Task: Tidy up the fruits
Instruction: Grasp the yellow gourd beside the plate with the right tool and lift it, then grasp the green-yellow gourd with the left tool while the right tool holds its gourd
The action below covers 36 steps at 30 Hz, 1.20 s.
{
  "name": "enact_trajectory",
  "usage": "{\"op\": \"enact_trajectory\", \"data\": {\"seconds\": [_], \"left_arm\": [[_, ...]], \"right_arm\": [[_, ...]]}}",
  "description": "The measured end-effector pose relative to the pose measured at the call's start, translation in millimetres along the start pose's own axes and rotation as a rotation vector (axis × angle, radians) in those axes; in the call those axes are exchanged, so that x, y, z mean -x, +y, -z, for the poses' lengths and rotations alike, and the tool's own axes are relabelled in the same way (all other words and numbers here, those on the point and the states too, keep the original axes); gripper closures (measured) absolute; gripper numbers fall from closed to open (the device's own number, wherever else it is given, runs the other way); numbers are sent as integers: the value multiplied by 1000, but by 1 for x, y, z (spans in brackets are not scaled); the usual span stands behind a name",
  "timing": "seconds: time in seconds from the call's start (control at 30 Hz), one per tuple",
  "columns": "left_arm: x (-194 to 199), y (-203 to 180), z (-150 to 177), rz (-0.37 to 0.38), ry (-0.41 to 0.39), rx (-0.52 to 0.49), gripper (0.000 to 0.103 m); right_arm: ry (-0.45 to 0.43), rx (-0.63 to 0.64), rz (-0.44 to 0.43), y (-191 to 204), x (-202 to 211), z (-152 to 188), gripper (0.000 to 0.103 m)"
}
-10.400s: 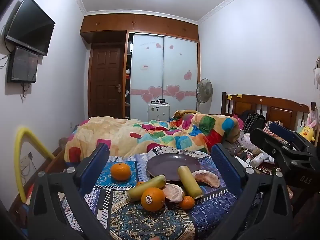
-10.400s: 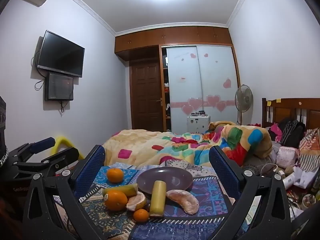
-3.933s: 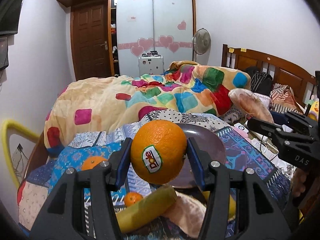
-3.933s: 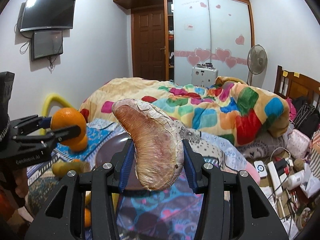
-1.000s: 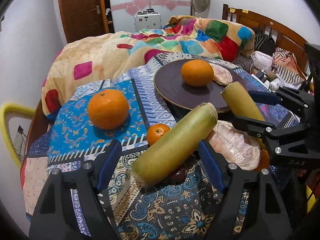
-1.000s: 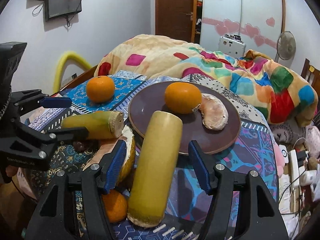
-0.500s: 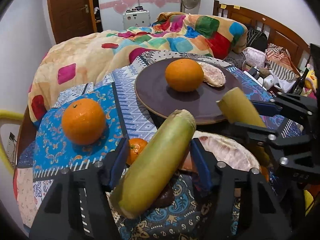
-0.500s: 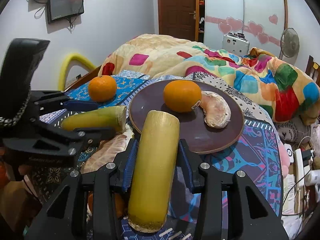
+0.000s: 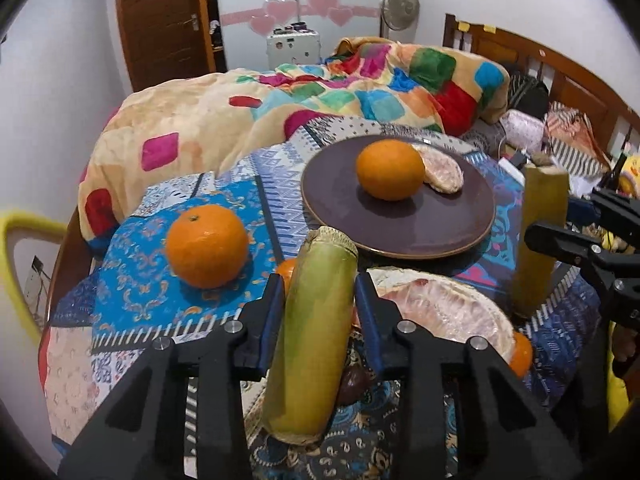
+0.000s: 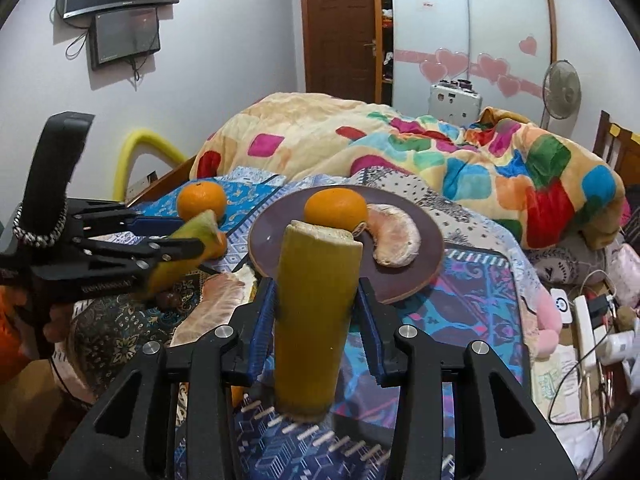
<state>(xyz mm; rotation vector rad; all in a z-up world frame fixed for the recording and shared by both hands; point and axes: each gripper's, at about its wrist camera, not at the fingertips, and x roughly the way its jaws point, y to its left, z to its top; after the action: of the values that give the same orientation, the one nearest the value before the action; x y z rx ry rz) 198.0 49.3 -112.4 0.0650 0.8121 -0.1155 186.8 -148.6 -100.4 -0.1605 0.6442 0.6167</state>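
My left gripper (image 9: 316,292) is shut on a green-yellow sugarcane piece (image 9: 312,336), lifted off the cloth. My right gripper (image 10: 316,292) is shut on a yellow sugarcane piece (image 10: 312,320), held upright above the cloth. The dark plate (image 9: 432,224) holds an orange (image 9: 390,170) and a pomelo segment (image 9: 444,170). In the right wrist view the plate (image 10: 400,276), orange (image 10: 336,206) and segment (image 10: 396,240) lie just ahead. A loose orange (image 9: 206,246), a larger pomelo piece (image 9: 444,316) and two small tangerines (image 9: 286,270) lie on the patterned cloth.
The patterned cloth (image 9: 132,280) covers the table, with a colourful quilt (image 9: 240,120) on the bed behind. A wooden headboard (image 9: 560,80) and clutter (image 10: 588,320) are at the right. A yellow foam bar (image 10: 136,156) is at the left.
Both grippers have closed on their sugarcane pieces and raised them off the cloth. The yellow piece now stands upright in my right gripper.
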Motion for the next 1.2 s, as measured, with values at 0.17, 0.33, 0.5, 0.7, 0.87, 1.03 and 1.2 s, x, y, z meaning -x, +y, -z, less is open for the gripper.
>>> {"op": "enact_trajectory", "data": {"seconds": [0.17, 0.33, 0.5, 0.7, 0.87, 1.03, 1.2], "left_arm": [[23, -4, 2, -10, -28, -9, 68], [48, -7, 5, -22, -64, -11, 71], [64, -6, 2, -36, -96, -3, 74], [83, -10, -11, -13, -166, -2, 103], [88, -13, -23, -9, -193, -7, 102], [54, -7, -24, 7, -97, -7, 87], [12, -7, -18, 42, 0, -4, 64]], "right_arm": [[-16, -14, 20, -5, 14, -1, 68], [-33, -29, 34, -8, 26, -2, 68], [-57, -37, 44, -10, 36, -6, 68], [-82, -40, 62, -15, 42, -12, 68], [-84, -52, 62, -21, 37, -14, 68], [-66, -51, 55, -24, 29, -9, 68], [-47, -67, 36, -29, 17, -6, 68]]}}
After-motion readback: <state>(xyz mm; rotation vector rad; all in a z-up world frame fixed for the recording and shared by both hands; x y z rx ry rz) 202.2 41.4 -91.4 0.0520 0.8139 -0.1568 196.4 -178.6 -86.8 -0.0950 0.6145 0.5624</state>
